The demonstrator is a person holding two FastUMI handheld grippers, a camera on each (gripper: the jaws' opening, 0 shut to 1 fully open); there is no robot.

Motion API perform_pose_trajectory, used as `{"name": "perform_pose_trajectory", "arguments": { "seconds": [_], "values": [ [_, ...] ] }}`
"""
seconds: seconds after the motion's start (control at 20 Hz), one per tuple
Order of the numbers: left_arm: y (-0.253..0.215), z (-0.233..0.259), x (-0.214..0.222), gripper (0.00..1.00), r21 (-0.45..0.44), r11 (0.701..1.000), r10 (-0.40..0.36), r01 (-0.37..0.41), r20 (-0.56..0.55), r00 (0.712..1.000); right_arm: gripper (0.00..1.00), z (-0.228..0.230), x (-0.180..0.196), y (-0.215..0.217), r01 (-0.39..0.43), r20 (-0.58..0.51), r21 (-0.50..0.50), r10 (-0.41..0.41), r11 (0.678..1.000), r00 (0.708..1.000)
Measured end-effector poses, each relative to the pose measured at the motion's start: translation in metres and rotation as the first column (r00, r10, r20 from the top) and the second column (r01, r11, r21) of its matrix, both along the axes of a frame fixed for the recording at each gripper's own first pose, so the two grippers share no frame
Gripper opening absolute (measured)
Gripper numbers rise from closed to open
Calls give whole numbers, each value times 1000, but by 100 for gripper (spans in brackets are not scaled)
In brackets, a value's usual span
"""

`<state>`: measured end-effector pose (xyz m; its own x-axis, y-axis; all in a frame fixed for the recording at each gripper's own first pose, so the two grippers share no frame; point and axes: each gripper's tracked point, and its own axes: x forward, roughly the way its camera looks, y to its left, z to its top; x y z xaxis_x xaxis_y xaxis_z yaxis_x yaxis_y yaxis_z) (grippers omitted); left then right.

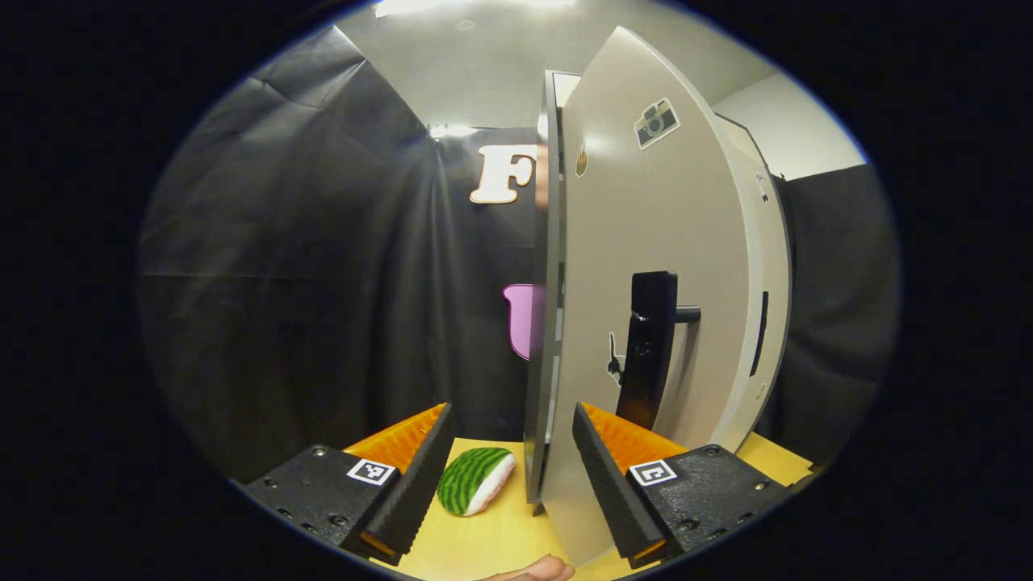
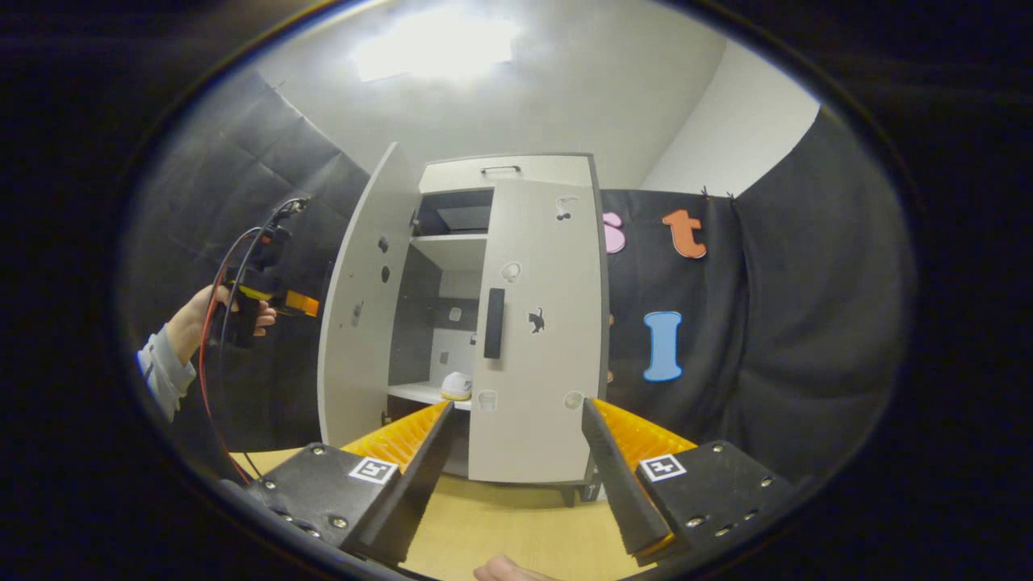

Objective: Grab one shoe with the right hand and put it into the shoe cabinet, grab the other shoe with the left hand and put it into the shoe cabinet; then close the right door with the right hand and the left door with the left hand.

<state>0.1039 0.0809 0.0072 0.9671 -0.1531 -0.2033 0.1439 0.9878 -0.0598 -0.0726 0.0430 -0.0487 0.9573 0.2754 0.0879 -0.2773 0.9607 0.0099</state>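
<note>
The grey shoe cabinet (image 2: 500, 169) stands on the table. Its right door (image 2: 537, 363) lies flat against the front, while its left door (image 2: 359, 315) swings wide. A white shoe with a yellow sole (image 2: 456, 386) rests on the lower shelf inside. My right gripper (image 2: 516, 476) is open and empty, a short way back from the right door. My left gripper (image 2: 270, 300), held by a hand, hovers outside the left door. In the left gripper view the left gripper (image 1: 512, 476) is open, and the left door's edge (image 1: 545, 339) and black handle (image 1: 650, 347) stand just ahead of its fingers.
A watermelon-slice toy (image 1: 476, 480) lies on the yellow tabletop (image 1: 500, 537) near the left door's foot. Red and black cables (image 2: 211, 355) hang from the left gripper. Black cloth walls surround the cabinet. A sleeve (image 2: 161, 371) shows at the far left.
</note>
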Motion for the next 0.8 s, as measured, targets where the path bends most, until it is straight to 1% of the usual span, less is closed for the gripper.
{"name": "perform_pose_trajectory", "arguments": {
  "seconds": [0.05, 0.1, 0.2, 0.25, 0.3, 0.35, 0.4, 0.5, 0.55, 0.65, 0.7, 0.8],
  "values": [
    [-2, 0, 0, 90, -13, 1000, 5, -5, 0, 1000, 93, -2, 2, -4, 11, -11, 5, -11, 1000, 1000],
    [-4, 0, -1, 90, -27, 1000, 13, -13, -1, 1000, 92, -4, 5, -8, 21, -19, 12, -21, 1000, 1000],
    [-13, -1, -1, 90, -27, 1000, 2, -2, -1, 1000, 92, -7, 8, -14, 33, -33, 24, -32, 999, 999],
    [-16, -2, -2, 86, -26, 1000, -2, 2, -5, 1000, 92, -7, 12, -16, 36, -37, 28, -35, 999, 999],
    [-21, -3, -3, 91, -23, 1000, -6, 6, -5, 1000, 92, -9, 14, -18, 41, -40, 29, -39, 999, 998],
    [-25, -1, -2, 86, -19, 1000, -8, 8, 4, 1000, 92, -9, 15, -20, 46, -40, 31, -44, 998, 998],
    [-29, -2, 0, 91, -6, 1000, -3, 4, 8, 1000, 95, -9, 15, -20, 49, -41, 33, -47, 998, 998],
    [-35, -3, 3, 91, 12, 1000, 15, -15, 20, 1000, 92, -12, 16, -22, 53, -44, 31, -52, 998, 998],
    [-40, -3, 5, 91, 16, 1000, 11, -11, 28, 1000, 92, -13, 16, -23, 56, -46, 28, -55, 998, 997],
    [-55, -2, 16, 91, 1, 1000, -4, 4, 49, 999, 93, -15, 17, -28, 70, -50, 24, -69, 997, 996],
    [-66, -6, 20, 91, -19, 1000, -21, 21, 49, 999, 95, -16, 17, -31, 75, -52, 22, -74, 997, 996],
    [-87, -14, 26, 91, -60, 996, -66, 69, 40, 997, 94, -17, 18, -34, 85, -55, 22, -83, 996, 995]
  ]
}}
